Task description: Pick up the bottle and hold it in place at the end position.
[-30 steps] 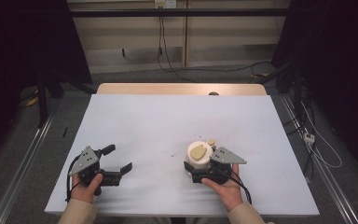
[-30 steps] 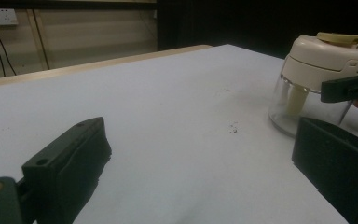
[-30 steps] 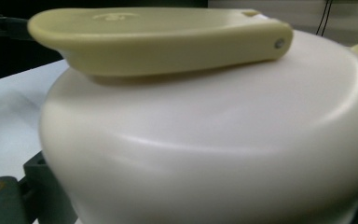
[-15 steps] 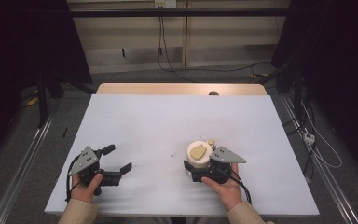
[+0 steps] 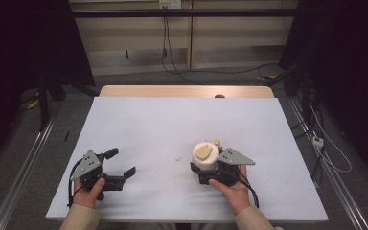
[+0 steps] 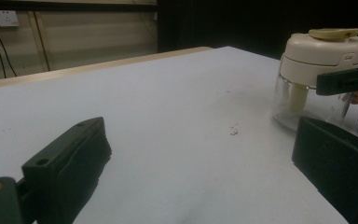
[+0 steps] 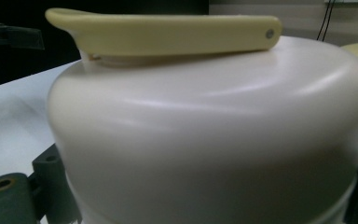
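Note:
A hand chopper [image 5: 205, 154] with a cream lid, a pale yellow pull handle and a clear bowl stands on the white table [image 5: 182, 124], right of centre near the front. My right gripper [image 5: 206, 173] is closed around its near side, one jaw on each flank. In the right gripper view the cream lid [image 7: 205, 130] is right up against the camera, with the yellow handle [image 7: 168, 28] on top. My left gripper [image 5: 120, 163] rests at the front left, open and empty. In the left gripper view its jaws [image 6: 200, 177] spread wide, and the chopper [image 6: 319, 70] stands off to the right.
A few dark specks [image 5: 178, 158] lie on the table left of the chopper. A wooden strip [image 5: 187, 91] runs along the far edge, with a small dark item [image 5: 219, 96] on it. Cables and a power strip [image 5: 317, 141] lie on the floor at right.

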A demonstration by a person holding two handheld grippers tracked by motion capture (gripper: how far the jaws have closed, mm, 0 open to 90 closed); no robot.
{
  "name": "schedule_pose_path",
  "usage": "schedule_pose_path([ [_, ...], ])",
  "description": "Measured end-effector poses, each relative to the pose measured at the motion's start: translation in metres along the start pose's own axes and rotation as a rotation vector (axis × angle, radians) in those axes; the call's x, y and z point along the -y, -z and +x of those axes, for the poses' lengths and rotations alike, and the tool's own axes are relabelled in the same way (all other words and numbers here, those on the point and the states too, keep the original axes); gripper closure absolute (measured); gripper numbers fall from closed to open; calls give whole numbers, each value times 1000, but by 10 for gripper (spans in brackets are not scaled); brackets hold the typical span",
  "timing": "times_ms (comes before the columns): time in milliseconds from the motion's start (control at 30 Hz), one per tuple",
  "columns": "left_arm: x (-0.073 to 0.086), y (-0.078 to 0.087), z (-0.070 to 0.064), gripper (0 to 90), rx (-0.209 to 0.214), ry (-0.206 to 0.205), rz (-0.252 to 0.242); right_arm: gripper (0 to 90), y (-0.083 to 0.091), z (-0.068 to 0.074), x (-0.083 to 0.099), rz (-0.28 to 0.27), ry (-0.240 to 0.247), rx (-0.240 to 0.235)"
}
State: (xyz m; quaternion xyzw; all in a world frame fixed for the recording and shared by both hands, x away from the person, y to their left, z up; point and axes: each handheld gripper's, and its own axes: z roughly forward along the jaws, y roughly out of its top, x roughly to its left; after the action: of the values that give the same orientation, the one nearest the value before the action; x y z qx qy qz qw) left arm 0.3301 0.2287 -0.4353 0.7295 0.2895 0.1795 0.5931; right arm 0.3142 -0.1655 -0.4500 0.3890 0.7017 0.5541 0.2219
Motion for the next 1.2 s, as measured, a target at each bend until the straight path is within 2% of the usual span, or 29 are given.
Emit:
schedule_pose_path([
  [467, 0, 0, 0, 32, 4, -1, 0, 67, -9, -1, -10, -29, 2, -13],
  [733, 1, 0, 0, 32, 3, 7, -3, 67, -23, -1, -17, -42, -1, -16],
  [1200, 1, 0, 0, 32, 3, 6, -2, 67, -36, -3, -25, -56, -1, -10],
])
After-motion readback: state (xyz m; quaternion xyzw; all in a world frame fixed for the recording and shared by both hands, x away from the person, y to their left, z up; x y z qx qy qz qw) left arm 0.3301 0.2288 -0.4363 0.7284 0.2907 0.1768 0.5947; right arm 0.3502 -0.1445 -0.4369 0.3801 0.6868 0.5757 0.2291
